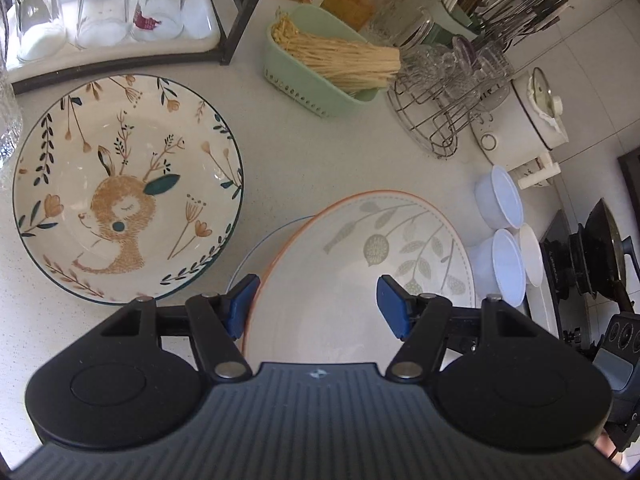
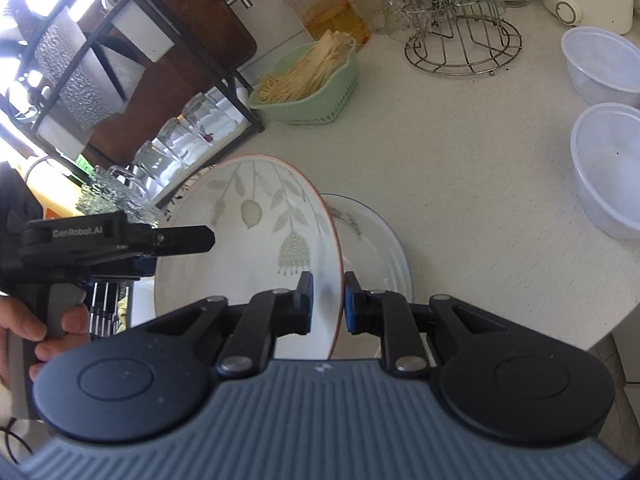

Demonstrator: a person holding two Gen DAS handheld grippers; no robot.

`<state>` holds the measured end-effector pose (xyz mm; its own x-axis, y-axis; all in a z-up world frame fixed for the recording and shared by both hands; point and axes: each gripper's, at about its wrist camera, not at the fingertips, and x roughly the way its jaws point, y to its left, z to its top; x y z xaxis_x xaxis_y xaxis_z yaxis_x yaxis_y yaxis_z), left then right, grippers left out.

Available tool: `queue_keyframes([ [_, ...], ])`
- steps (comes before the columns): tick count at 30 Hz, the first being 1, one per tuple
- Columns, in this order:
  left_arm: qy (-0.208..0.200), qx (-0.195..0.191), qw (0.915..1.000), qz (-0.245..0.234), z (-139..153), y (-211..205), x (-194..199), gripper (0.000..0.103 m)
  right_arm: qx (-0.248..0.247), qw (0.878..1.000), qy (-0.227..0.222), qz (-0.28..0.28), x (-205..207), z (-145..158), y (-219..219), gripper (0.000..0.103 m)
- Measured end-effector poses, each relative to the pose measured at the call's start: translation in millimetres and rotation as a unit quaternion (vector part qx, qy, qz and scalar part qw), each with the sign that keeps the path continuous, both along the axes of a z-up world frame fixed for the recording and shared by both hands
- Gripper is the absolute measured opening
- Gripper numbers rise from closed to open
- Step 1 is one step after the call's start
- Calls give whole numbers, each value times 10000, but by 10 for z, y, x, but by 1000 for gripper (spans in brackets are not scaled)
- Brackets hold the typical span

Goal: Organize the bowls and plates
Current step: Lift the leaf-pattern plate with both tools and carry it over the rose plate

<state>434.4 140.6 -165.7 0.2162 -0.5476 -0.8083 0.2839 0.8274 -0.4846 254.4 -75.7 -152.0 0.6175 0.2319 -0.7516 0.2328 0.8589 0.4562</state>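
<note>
An orange-rimmed plate with a grey leaf pattern (image 1: 360, 264) (image 2: 256, 248) is held tilted above a blue-rimmed plate (image 2: 376, 248) lying on the counter; its edge shows in the left wrist view (image 1: 256, 248). My right gripper (image 2: 328, 300) is shut on the orange-rimmed plate's rim, one pad on each face. My left gripper (image 1: 312, 308) is open, its jaws wide apart on either side of the same plate's near edge, and it shows in the right wrist view (image 2: 120, 236). A deer-pattern plate (image 1: 128, 188) lies flat to the left. Several clear plastic bowls (image 1: 504, 232) (image 2: 604, 120) stand at the right.
A green basket of dried noodles (image 1: 320, 60) (image 2: 312, 84), a wire glass rack (image 1: 448, 96) (image 2: 464, 36), a dark shelf with upturned glasses (image 1: 104, 8) (image 2: 180, 148) and a white cooker (image 1: 532, 120) line the back. A stove (image 1: 592, 264) is at the far right.
</note>
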Motion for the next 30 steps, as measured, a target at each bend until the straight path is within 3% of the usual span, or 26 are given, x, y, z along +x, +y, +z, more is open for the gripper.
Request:
queue_keyframes([
  [16,60,685,9976,-87,-228,-263,-81,69,-288,9995,-139,45,102,-195,-118,20],
  [30,37,862,9962,109,-254,-247,-115,69,-418,9986,-29,329,209,-278,-80,21],
])
